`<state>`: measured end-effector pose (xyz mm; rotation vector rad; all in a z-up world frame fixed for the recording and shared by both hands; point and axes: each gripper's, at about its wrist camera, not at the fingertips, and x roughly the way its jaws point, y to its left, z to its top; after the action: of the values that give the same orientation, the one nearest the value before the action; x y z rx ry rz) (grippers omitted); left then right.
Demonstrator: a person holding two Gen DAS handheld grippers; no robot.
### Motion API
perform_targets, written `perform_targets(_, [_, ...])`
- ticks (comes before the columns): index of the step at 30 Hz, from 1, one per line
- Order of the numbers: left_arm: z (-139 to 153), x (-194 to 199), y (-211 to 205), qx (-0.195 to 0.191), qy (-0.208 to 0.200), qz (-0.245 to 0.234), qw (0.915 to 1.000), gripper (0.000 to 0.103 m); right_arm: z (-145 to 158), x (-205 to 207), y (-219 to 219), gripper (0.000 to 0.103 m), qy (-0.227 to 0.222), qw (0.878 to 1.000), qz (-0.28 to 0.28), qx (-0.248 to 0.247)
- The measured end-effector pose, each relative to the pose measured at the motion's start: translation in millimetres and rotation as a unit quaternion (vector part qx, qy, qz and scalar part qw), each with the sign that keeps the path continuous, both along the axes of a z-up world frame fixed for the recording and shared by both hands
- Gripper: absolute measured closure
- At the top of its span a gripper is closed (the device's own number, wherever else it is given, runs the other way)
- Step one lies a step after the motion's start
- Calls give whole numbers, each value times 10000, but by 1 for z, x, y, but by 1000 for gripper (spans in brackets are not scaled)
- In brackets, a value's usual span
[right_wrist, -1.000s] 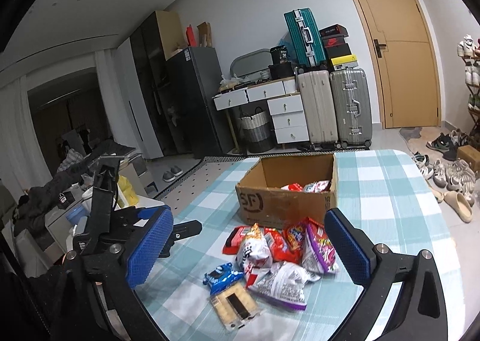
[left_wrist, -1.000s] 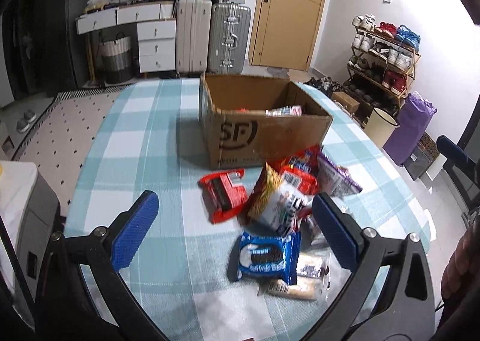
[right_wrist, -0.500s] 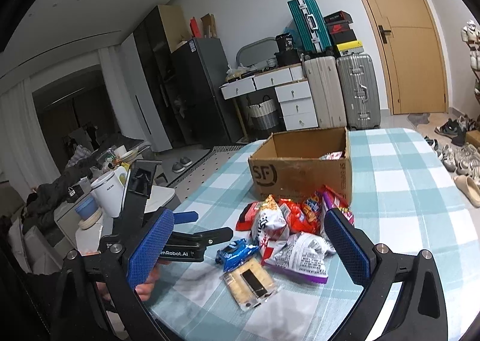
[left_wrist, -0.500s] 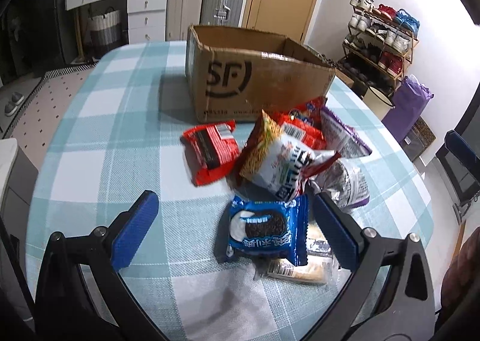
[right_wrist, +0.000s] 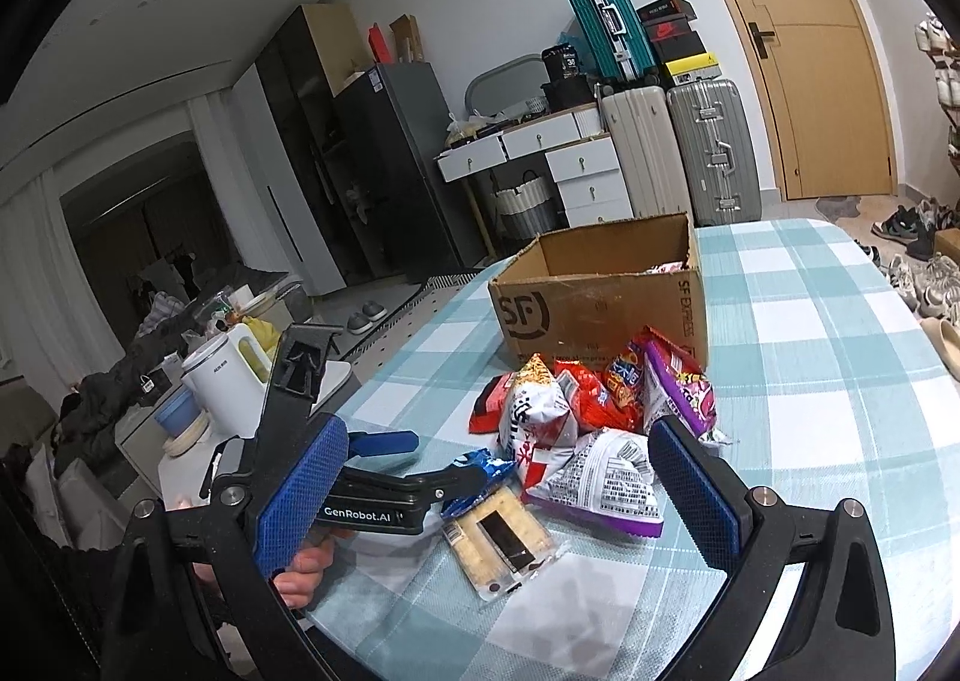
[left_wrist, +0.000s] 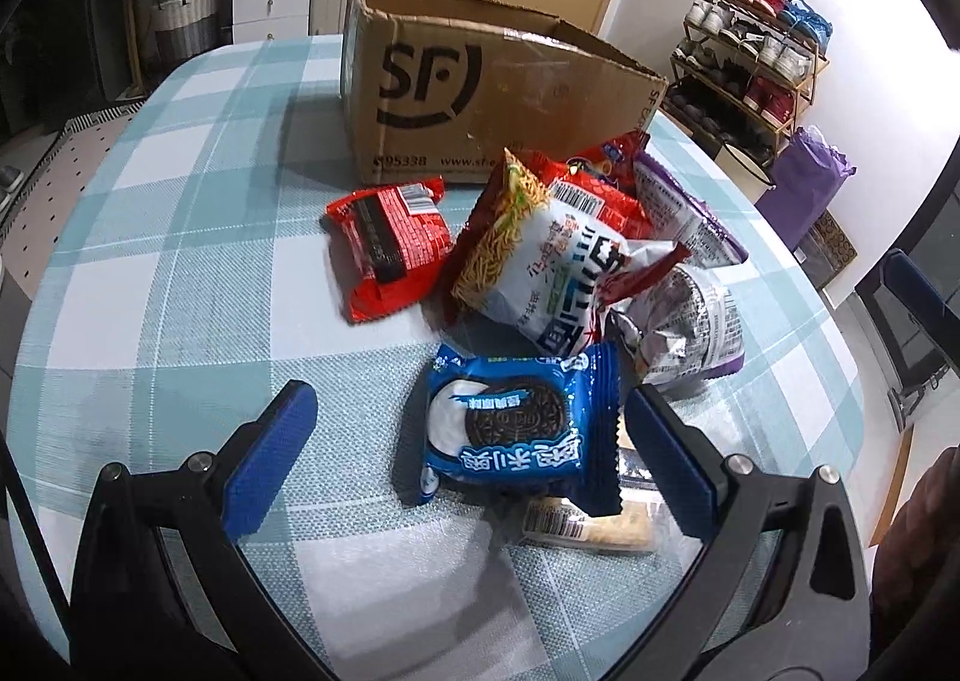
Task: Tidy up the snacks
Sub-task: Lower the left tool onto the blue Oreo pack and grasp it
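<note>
Hovering low with its jaws apart, the left gripper (left_wrist: 468,456) is framing the blue cookie packet (left_wrist: 519,429), which is lying flat on the surface (left_wrist: 180,261) just ahead, nearer its right finger, long axis across the gap.

From the right wrist, the right gripper (right_wrist: 498,495) is hanging open, farther from that packet (right_wrist: 480,471); the cardboard box (right_wrist: 600,297) is standing beyond the pile.

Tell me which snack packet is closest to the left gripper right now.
The blue cookie packet, picturing a dark sandwich cookie. It lies between the open left gripper fingers; the other packets sit farther off toward the cardboard box.
</note>
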<state>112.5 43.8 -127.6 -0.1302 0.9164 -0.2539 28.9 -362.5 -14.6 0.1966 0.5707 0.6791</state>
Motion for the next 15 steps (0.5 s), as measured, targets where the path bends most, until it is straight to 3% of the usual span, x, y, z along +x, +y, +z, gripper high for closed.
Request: perform_targets(15, [-22, 21, -12, -42, 295, -123, 9995, 2, -9, 0, -8, 1, 129, 9998, -96, 68])
